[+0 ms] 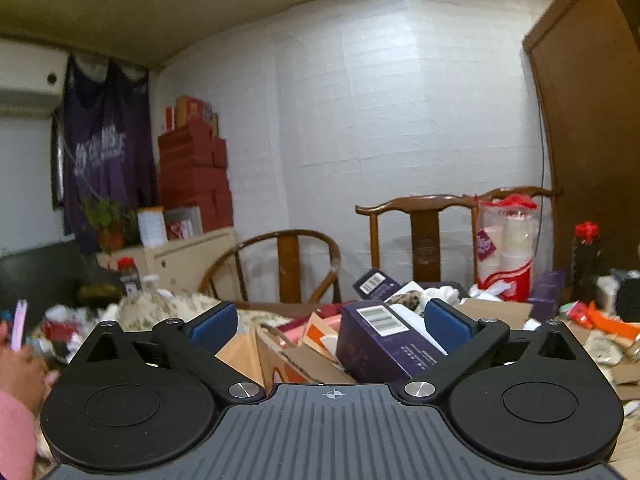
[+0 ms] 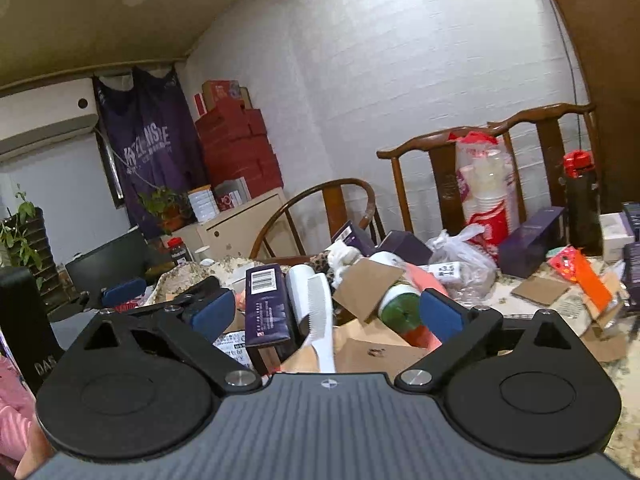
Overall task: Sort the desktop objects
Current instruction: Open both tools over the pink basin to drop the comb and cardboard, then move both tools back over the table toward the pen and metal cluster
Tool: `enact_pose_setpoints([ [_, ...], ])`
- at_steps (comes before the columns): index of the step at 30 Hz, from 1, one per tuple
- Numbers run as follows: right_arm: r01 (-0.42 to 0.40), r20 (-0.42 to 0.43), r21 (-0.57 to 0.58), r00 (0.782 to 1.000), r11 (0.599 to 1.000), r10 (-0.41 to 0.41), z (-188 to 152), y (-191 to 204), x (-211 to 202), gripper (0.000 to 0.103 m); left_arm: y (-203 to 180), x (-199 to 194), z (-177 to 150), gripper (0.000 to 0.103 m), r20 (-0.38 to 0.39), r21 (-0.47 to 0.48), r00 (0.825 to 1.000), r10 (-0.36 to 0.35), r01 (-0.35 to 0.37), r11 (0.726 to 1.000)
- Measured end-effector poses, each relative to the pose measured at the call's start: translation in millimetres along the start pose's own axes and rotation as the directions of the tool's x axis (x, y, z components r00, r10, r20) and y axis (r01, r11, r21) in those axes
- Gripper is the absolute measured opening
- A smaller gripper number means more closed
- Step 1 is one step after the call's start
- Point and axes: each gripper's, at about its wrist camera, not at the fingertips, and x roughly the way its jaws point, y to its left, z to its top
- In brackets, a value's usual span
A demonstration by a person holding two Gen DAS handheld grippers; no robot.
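My left gripper (image 1: 330, 320) stands open over a brown cardboard box (image 1: 280, 356). Its blue pads (image 1: 214, 320) touch nothing. A purple carton with a barcode (image 1: 376, 344) lies in the box ahead of the jaws. My right gripper (image 2: 327, 312) is open too, over the same pile. Ahead of its jaws stand a purple barcode carton (image 2: 268, 304), a white comb (image 2: 322, 320) and a green-lidded bottle (image 2: 400, 308), none of them gripped. One blue finger (image 2: 124, 290) of the left gripper shows at the left in the right wrist view.
The table (image 2: 532, 300) is crowded with cardboard scraps, purple boxes, a clear plastic bag (image 2: 460, 264) and orange wrappers. A sleeve of paper cups (image 2: 486, 188) and a black bottle (image 2: 582, 208) stand at the back right. Wooden chairs (image 1: 424, 232) line the far side. A pink sleeve (image 1: 14, 432) is at the lower left.
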Motion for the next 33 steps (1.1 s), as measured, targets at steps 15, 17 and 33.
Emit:
enact_pose_setpoints([
  [15,0.025,-0.068,-0.012,0.997,1.000,-0.026,-60.8,-34.2,-70.2,0.102,25.0,-102.9,-46.0,0.103,-0.070,-0.109,0.981,-0.180,0.172,0.979],
  [17,0.059,-0.083,-0.036,0.995,0.998,-0.062,-72.3,-31.8,-72.3,0.102,21.7,-111.5,-59.9,0.103,-0.104,-0.110,0.978,-0.180,0.169,0.980],
  [33,0.448,-0.108,-0.082,0.884,0.890,-0.455,-109.0,-144.6,-167.9,0.102,-113.4,-108.7,-110.2,0.103,-0.325,-0.065,0.767,-0.553,0.565,0.823],
])
